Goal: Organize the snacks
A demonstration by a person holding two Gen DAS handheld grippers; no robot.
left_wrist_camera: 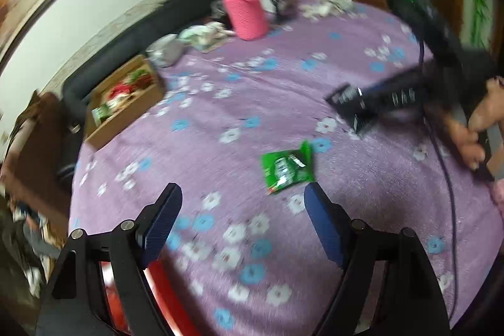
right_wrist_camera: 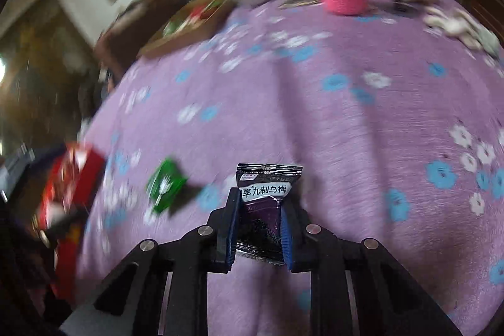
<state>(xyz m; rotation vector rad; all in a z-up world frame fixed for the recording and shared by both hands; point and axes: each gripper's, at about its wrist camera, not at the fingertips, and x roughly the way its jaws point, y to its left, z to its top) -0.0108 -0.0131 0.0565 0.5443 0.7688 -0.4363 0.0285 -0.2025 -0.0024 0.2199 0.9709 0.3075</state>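
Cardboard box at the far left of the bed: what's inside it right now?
The cardboard box holds a loose pile of snack packets, red and green wrappers showing on top. Blur hides their labels, and whatever lies beneath that top layer is covered.

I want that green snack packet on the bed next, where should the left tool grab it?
The green snack packet lies flat on the purple floral bedspread. Come from above with the open left tool and pinch its raised, crimped right edge.

Left claw (left_wrist_camera: 242,197) gapes wide (nothing between); right claw (right_wrist_camera: 259,203) clamps a packet.
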